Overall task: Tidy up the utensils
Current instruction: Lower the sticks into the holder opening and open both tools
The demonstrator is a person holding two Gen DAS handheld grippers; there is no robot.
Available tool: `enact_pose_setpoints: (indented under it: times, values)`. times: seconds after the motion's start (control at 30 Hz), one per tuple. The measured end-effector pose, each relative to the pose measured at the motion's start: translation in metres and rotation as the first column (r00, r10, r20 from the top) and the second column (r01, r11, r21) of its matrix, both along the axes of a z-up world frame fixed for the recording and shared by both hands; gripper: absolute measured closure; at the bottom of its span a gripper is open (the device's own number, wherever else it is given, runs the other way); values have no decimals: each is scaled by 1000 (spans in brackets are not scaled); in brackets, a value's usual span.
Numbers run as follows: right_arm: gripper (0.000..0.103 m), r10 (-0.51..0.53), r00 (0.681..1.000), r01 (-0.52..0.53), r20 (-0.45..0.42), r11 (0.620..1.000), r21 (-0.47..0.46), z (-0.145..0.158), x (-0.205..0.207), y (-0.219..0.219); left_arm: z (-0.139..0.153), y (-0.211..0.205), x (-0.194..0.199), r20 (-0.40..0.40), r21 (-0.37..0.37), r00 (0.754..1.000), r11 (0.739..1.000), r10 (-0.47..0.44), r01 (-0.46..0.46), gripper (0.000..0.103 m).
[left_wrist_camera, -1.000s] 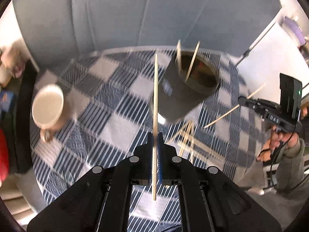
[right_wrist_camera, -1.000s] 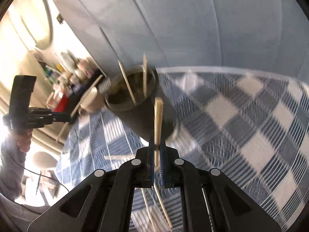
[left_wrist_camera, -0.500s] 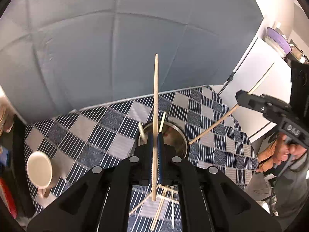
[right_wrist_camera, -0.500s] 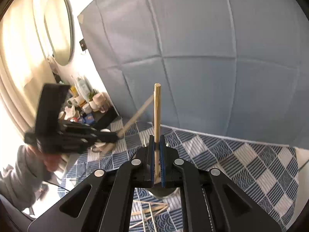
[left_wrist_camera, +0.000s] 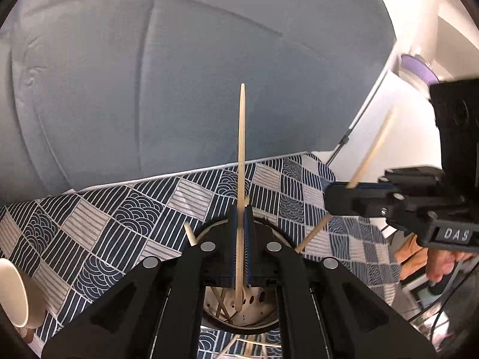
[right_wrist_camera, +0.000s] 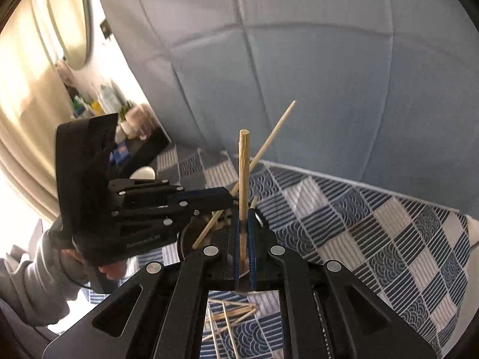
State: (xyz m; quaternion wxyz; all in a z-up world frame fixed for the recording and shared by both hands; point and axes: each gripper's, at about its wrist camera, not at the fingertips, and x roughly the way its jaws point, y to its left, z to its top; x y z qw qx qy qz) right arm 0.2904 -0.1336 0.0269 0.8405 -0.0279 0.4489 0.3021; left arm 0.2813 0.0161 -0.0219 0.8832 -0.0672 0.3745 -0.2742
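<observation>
The only lettering that reads clearly is "DAS", in pale capitals on a small grey label strip [left_wrist_camera: 455, 234] set into the side of the black plastic right gripper [left_wrist_camera: 338, 199], seen from the left wrist camera. In the right wrist view, a line of small pale print [right_wrist_camera: 143, 243] runs along the lower side of the black plastic left gripper [right_wrist_camera: 224, 199], but it is too blurred to make out. The bottles and packets on the dark shelf [right_wrist_camera: 149, 146] at the far left carry nothing legible.
</observation>
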Motion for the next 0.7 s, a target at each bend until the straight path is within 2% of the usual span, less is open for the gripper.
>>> enact_pose_setpoints:
  times: [0.2,0.3,0.47,0.63,0.7]
  values:
    - [98,13,998,-14,-58,1000,-17,-25,1,6,-9,-2,-18,52,76,998,997,-32,28,98]
    - [96,10,997,-11,-74,1000,-19,-31,1,6,-12,4,-21,45,83,998,996,-32,28,98]
    - [95,2,999,-4,-41,999,-39,-25,-3,6,-9,16,-27,35,66,999,997,-27,24,97]
    - [94,-17,1000,16,-24,999,-43,-17,-9,0,-2,23,-36,44,82,999,997,-8,4,75]
    - [94,-21,1000,21,-19,999,-45,-16,-13,-2,1,26,-40,46,89,999,996,-6,2,70]
